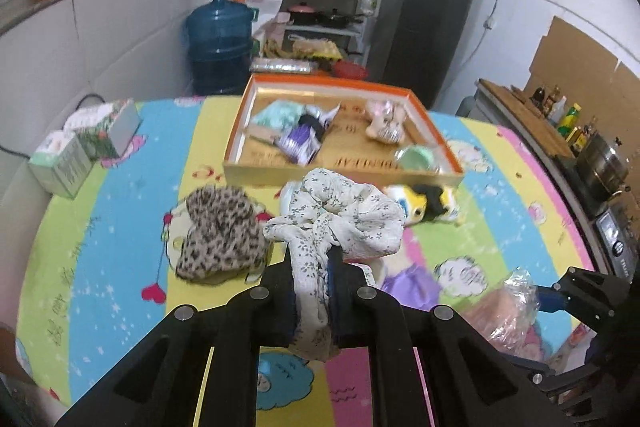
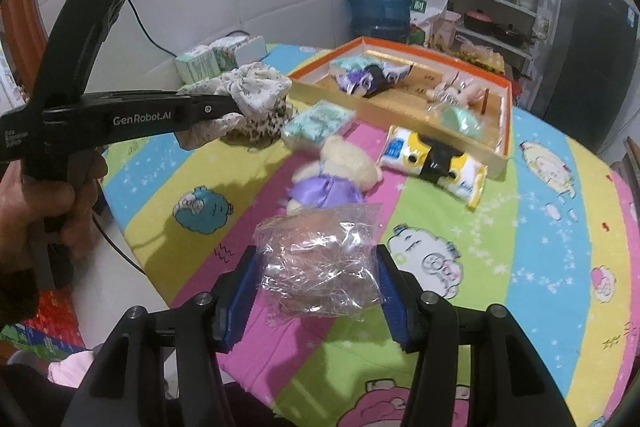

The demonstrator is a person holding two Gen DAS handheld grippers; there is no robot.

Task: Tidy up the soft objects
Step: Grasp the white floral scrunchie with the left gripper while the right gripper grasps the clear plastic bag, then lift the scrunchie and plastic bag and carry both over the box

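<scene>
1. Right tongs (image 2: 318,287), nearest in the right wrist view: jaws set partway apart and closed on a clear crinkly plastic bag (image 2: 320,263) with a pinkish soft item inside. Bag judged light, squashy and slippery; film likely to slide on the blue pads (image 2: 240,301), so a hold across the bulk, not on loose film, is judged safer. Bag is seen above the desk (image 2: 520,235), at its near edge.

2. Left tongs (image 1: 312,287): jaws fully closed, a white floral cloth (image 1: 340,215) pinched between them. Cloth is bunched above the pads, w/ a tail hanging below. Judged v. light and limp; no stiffness, so it drapes and may snag on things nearby. Pinch on a thick fold is judged secure.

3. Leopard-print cloth (image 1: 220,235) lies on the desk, just left of the held cloth in the left wrist view. Same soft, floppy handling is expected; best taken at a gathered ridge.

4. Plush toy in a purple dress (image 2: 332,175) lies on the desk beyond the bag. Soft, springy; body is the judged grip spot.

5. Yellow-white packet (image 2: 436,163) rests against the near wall of the orange-rimmed box (image 2: 505,131), outside it. A mint-green packet (image 2: 320,123) lies left of it.

6. Box interior, farthest: several small soft items already inside, incl. a pale plush (image 1: 386,121); details are too blurred to tell.
</scene>
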